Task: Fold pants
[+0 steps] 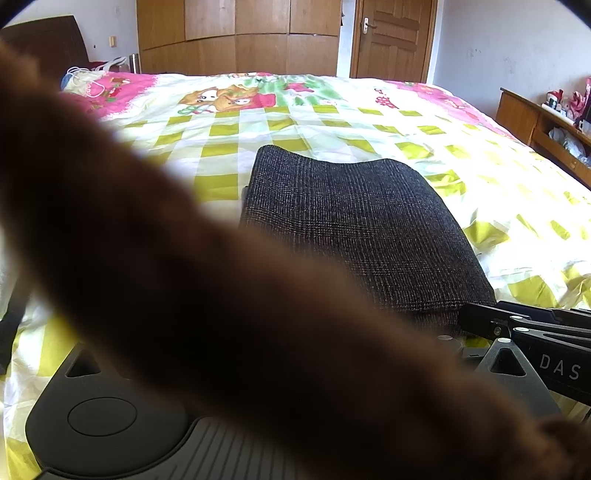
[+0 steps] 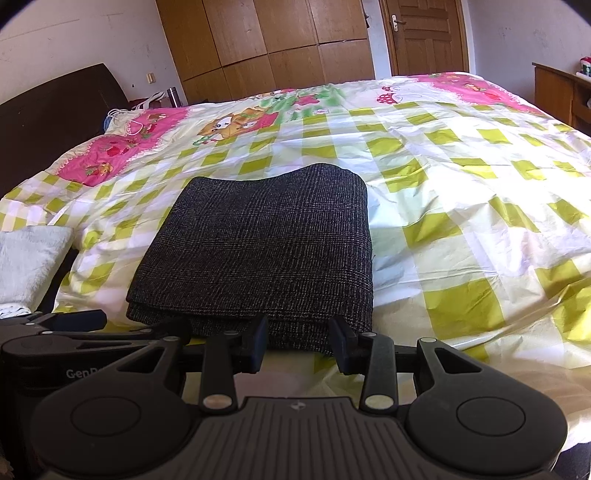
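Observation:
The dark grey woven pants (image 2: 258, 243) lie folded into a compact rectangle on the checked bedspread (image 2: 461, 192). My right gripper (image 2: 298, 345) is open at the near edge of the pants, one finger on each side of the front fold, gripping nothing. From the left wrist view the pants (image 1: 362, 229) sit ahead, and the right gripper's finger (image 1: 480, 320) shows at their near right corner. A blurred brown furry shape (image 1: 221, 295) crosses the lens and hides my left gripper's fingers. The left gripper (image 2: 88, 318) shows side-on at the pants' near left corner.
A white fluffy cloth (image 2: 29, 258) lies at the bed's left edge beside a dark headboard (image 2: 48, 110). A wooden wardrobe (image 2: 280, 40) and door (image 2: 424, 33) stand behind the bed. A wooden shelf (image 1: 546, 125) with small items runs along the right.

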A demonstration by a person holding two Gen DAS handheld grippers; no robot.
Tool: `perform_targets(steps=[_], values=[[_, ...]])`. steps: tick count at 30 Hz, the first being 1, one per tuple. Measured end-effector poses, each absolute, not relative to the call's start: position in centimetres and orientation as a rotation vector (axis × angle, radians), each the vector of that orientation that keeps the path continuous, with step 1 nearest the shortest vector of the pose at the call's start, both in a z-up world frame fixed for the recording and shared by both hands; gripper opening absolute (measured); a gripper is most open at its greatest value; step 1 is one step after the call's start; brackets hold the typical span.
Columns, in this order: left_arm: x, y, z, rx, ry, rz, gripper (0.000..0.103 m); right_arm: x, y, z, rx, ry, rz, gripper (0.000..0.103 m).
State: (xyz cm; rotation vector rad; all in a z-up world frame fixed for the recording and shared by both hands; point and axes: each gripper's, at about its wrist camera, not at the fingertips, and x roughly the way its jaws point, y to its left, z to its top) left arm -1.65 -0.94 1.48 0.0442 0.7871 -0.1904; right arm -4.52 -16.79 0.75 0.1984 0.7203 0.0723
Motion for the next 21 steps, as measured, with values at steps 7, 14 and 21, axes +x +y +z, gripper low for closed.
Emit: perform_targets(steps=[7,14,21], values=[[-1.75,-0.94,1.6,0.047,0.781,-0.192,0.103,-4.76,-16.43,0.95,0.169,0.711,0.057,0.05],[-1.78,-0.87,1.7,0.045,0.784,-0.194,0.103,-5.01,-16.23,1.01,0.165,0.715,0.051,0.05],[-1.88,-0.73,1.85,0.032,0.778,-0.203,0.103,-4.82,-16.02,0.7,0.155,0.734,0.045,0.05]])
